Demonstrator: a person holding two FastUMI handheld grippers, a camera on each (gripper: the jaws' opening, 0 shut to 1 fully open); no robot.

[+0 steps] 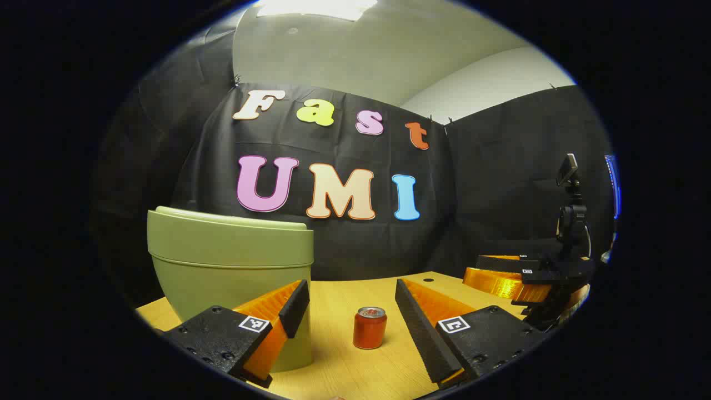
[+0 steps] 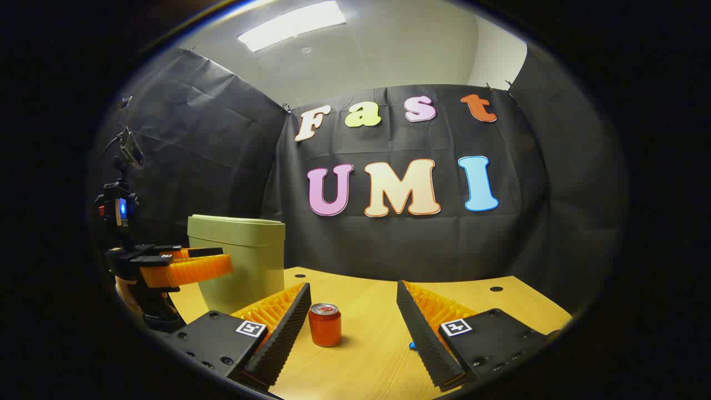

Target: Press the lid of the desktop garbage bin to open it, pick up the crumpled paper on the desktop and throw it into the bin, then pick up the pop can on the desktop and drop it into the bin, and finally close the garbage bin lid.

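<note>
Green garbage bin (image 1: 230, 261) stood upright on the wooden desktop (image 1: 344, 361), lid (image 1: 228, 218) down and closed; contents not visible. In the left gripper view the bin sat just behind and touching-close to that gripper's left finger; in the right gripper view the bin (image 2: 241, 261) was farther off, ahead-left. Pop can (image 1: 370, 328) stood upright on the desktop, apart from the bin, ahead of the left gripper (image 1: 353, 311) between its fingers' lines, not touched. The same pop can (image 2: 325, 325) sat just beside the right gripper's left finger, ahead of the right gripper (image 2: 353, 308). Both grippers were spread wide, holding nothing, held low and level over the desktop. The right gripper (image 1: 522, 278) appeared off to the left one's right side; the left gripper (image 2: 183, 264) appeared by the bin.
</note>
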